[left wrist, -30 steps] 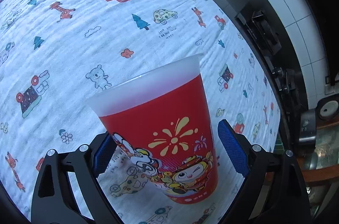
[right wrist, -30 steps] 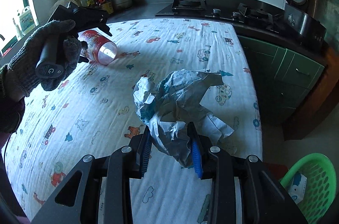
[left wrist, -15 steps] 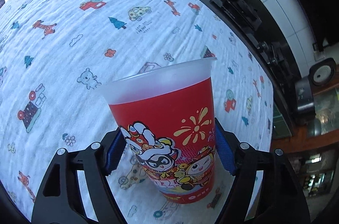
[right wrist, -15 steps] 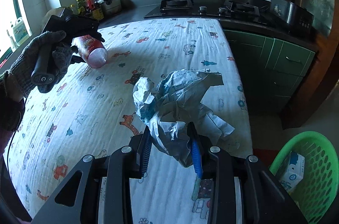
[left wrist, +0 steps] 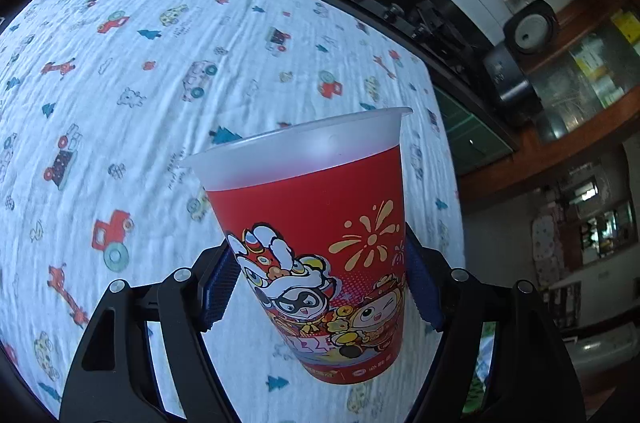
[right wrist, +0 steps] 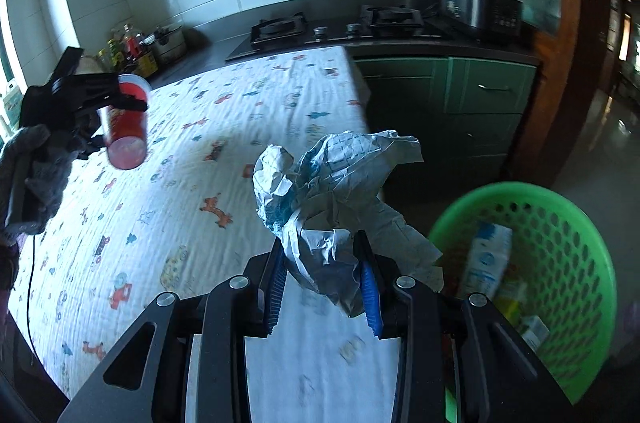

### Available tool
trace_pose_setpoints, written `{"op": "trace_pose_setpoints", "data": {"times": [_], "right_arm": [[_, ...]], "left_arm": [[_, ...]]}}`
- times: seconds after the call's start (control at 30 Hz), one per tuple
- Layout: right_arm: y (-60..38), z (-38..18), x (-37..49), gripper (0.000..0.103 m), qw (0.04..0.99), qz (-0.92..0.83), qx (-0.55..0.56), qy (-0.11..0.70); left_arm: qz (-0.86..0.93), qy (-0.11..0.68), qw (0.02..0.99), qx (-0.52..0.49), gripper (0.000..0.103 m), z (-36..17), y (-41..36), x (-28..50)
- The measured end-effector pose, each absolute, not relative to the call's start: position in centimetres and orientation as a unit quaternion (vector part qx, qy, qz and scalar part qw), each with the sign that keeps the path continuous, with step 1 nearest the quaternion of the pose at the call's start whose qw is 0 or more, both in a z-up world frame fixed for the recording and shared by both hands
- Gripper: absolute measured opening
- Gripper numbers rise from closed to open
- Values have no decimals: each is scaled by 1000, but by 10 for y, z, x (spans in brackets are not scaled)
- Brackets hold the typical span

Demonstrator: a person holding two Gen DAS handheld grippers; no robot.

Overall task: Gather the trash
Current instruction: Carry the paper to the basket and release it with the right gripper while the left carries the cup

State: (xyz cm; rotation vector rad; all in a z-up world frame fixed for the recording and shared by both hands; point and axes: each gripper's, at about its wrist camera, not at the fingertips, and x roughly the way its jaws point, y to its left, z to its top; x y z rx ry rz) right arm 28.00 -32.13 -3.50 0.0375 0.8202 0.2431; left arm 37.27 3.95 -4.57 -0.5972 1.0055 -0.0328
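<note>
A red plastic cup (left wrist: 320,235) with cartoon print and a frosted rim hangs above the patterned tablecloth (left wrist: 140,83). My left gripper (left wrist: 320,287) is shut on it, with a blue pad on each side of its lower half. In the right wrist view the same cup (right wrist: 126,127) tilts in the left gripper (right wrist: 116,103), held by a gloved hand (right wrist: 36,159) over the table's far left. My right gripper (right wrist: 324,283) is shut on a crumpled sheet of printed paper (right wrist: 332,191), lifted over the table's right edge.
A green plastic basket (right wrist: 520,189) stands on the floor at the lower right and holds cartons (right wrist: 484,259). Behind the table are a gas stove (right wrist: 280,27), a rice cooker (right wrist: 476,7) and green cabinets (right wrist: 480,91). Bottles (right wrist: 128,47) stand at the far left counter.
The left jaws closed onto the cup and raised it off the cloth, and the wrist rolled. The right gripper carried the paper rightward, so the basket fills more of its view.
</note>
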Motion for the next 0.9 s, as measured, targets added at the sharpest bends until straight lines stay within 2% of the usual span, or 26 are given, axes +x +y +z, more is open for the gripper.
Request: {"op": "trace_pose_setpoints", "data": {"times": [0.47, 0.9], "right_arm": [[-418, -38, 221, 30, 912, 8, 44, 407], [-484, -47, 223, 32, 906, -49, 84, 413]], "left_arm": [[-139, 488, 836, -207, 73, -27, -65, 318], [-215, 495, 828, -150, 73, -12, -166, 307]]}}
